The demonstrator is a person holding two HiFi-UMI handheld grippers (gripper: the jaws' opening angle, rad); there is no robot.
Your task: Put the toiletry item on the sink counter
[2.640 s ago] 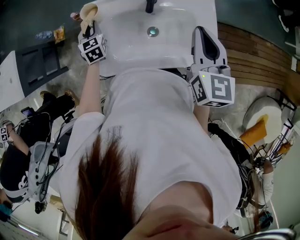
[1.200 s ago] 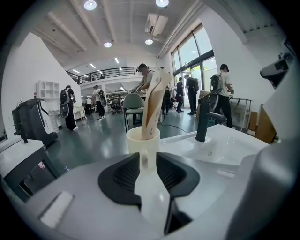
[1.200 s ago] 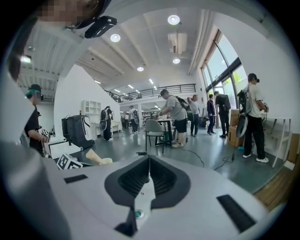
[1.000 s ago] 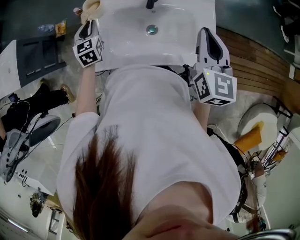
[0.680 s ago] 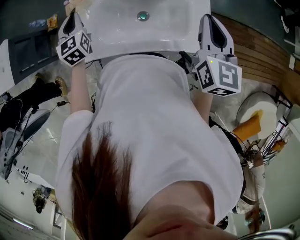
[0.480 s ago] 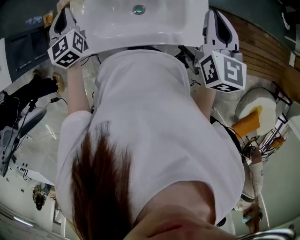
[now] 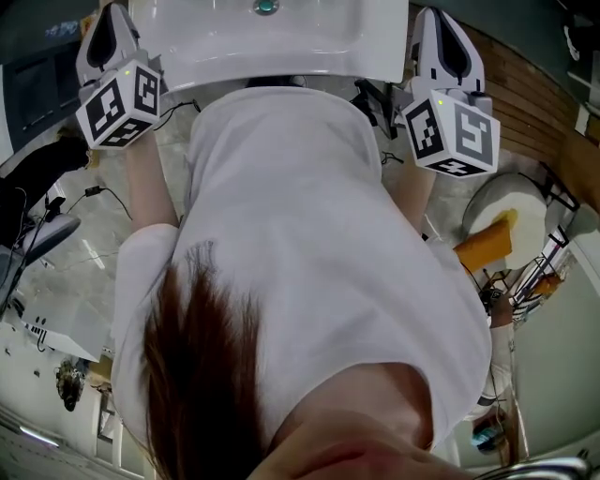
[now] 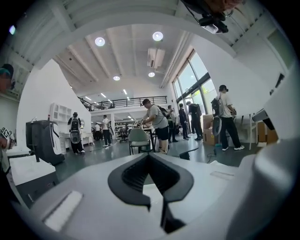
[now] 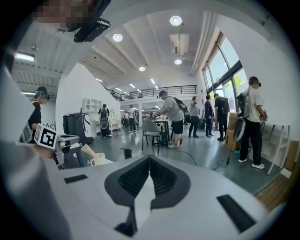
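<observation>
In the right gripper view the toiletry item [image 9: 95, 158], a cream cup with a tan cone-shaped piece in it, stands on the white sink counter beside a black tap [image 9: 125, 153]. It is outside the head view. My left gripper [image 7: 110, 11] hovers off the left end of the white sink [image 7: 253, 47]; its jaws [image 8: 149, 155] are shut with nothing between them. My right gripper [image 7: 434, 15] is held past the sink's right end, also shut and empty [image 9: 149, 158]. The left gripper's marker cube [image 9: 46, 136] shows left of the cup.
The person's body fills the middle of the head view, against the sink's front edge. A round white stool with an orange thing [image 7: 487, 246] and wooden boards [image 7: 534, 94] lie to the right. Cables [image 7: 103, 192] cross the floor at left. Several people and a chair [image 8: 139, 139] stand far off.
The left gripper has come away from the cream item and drawn back off the sink's left end. The sink has slid toward the view's top edge and the item has left the head view.
</observation>
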